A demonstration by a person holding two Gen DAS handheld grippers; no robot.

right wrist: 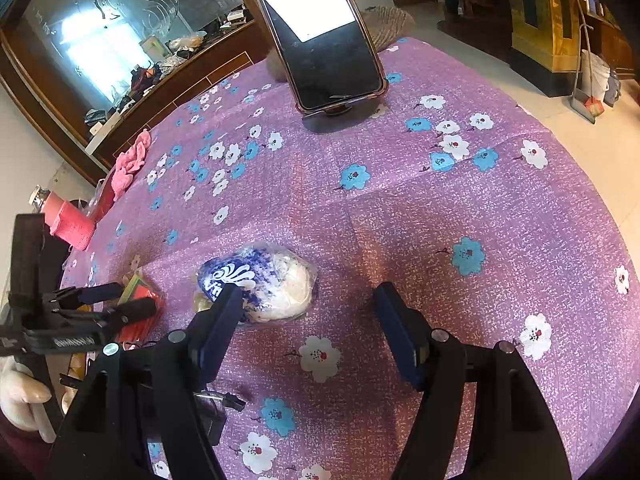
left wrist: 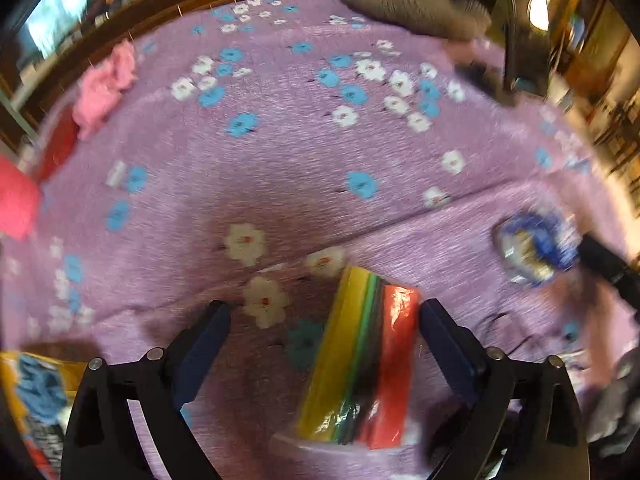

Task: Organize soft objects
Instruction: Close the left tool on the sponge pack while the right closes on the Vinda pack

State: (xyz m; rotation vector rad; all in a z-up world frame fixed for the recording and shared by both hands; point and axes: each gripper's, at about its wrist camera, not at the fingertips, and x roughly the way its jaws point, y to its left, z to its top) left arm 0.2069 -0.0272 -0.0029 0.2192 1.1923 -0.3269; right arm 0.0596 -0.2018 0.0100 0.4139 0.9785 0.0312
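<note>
A plastic-wrapped pack of coloured sponge cloths (left wrist: pixel 362 360), yellow, green and red, lies on the purple flowered bedspread (left wrist: pixel 280 160). My left gripper (left wrist: pixel 324 312) is open, its fingers either side of the pack, the right finger beside its red edge. In the right wrist view the left gripper (right wrist: pixel 120 300) hovers over the same pack (right wrist: pixel 138 304). A blue-and-white bag of soft white stuff (right wrist: pixel 260 280) lies just ahead of my right gripper (right wrist: pixel 308 296), which is open and empty; its left fingertip (right wrist: pixel 230 296) overlaps the bag. The bag also shows in the left wrist view (left wrist: pixel 536 248).
A phone on a stand (right wrist: pixel 324 40) stands at the far side of the bed. Pink fluffy cloths (right wrist: pixel 130 160) and a pink-wrapped bottle (right wrist: pixel 66 220) sit at the left edge. A brown cushion (left wrist: pixel 416 12) lies at the far end. A yellow packet (left wrist: pixel 36 392) lies at my near left.
</note>
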